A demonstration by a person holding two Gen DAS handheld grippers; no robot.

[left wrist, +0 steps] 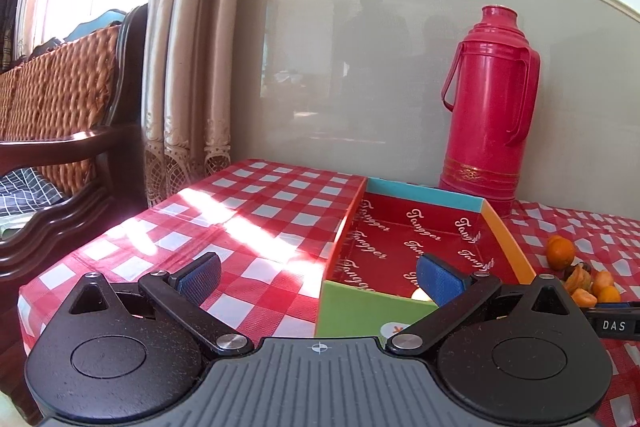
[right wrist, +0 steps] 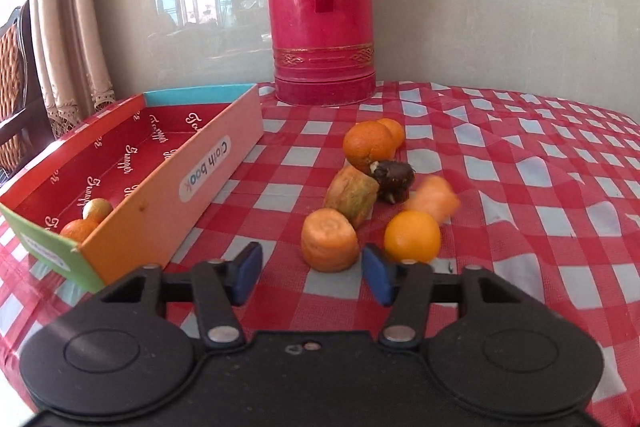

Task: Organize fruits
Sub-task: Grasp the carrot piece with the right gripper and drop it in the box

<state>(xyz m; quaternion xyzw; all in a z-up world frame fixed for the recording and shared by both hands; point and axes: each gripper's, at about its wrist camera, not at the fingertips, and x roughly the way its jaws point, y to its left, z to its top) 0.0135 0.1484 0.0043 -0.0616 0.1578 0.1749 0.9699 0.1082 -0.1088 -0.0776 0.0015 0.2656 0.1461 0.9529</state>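
Observation:
A shallow cardboard box with a red printed inside lies on the checked tablecloth; in the right wrist view the box holds an orange fruit and a small yellow one at its near end. My left gripper is open and empty, straddling the box's near left corner. My right gripper is open and empty, just in front of a carrot stub. Beside it lie an orange, a green-orange piece, a dark fruit, a blurred orange piece and two oranges behind.
A tall red thermos stands against the wall behind the fruit pile; it also shows in the left wrist view. A wicker-backed wooden chair and curtains stand left of the table. The table edge runs at the left.

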